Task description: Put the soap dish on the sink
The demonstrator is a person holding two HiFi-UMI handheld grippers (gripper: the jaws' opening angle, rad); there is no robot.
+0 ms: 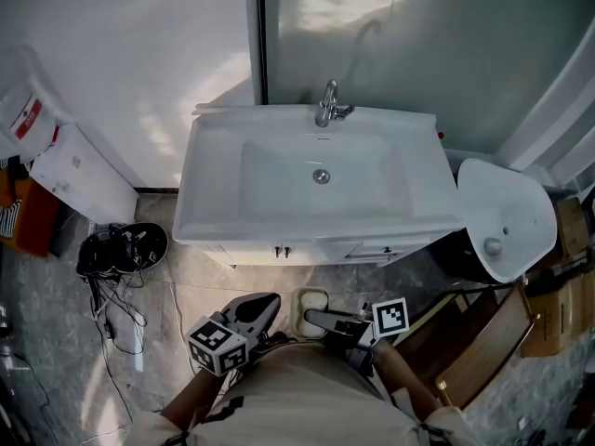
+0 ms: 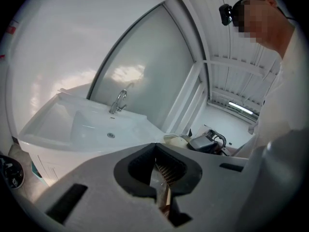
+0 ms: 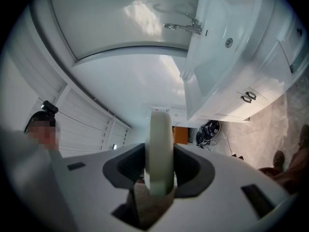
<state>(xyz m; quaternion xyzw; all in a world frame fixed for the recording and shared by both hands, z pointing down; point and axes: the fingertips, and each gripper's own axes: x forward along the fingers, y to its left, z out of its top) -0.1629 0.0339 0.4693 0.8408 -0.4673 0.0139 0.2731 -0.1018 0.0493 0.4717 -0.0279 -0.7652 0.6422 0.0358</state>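
The white sink (image 1: 279, 214) with a chrome tap (image 1: 327, 105) stands ahead of me, its basin empty. Low in the head view, in front of the vanity, my right gripper (image 1: 316, 320) is shut on the pale cream soap dish (image 1: 312, 302). In the right gripper view the soap dish (image 3: 160, 139) stands edge-on between the pads, with the sink (image 3: 227, 37) at the upper right. My left gripper (image 1: 263, 307) is beside it on the left, shut and empty (image 2: 159, 170). The left gripper view also shows the sink (image 2: 96, 127) and the soap dish (image 2: 175, 140).
A white toilet with its lid up (image 1: 507, 216) stands right of the vanity, with wooden boards (image 1: 483, 342) and boxes in front of it. Tangled cables and a black round unit (image 1: 121, 249) lie on the floor at the left. A glass partition rises behind the sink.
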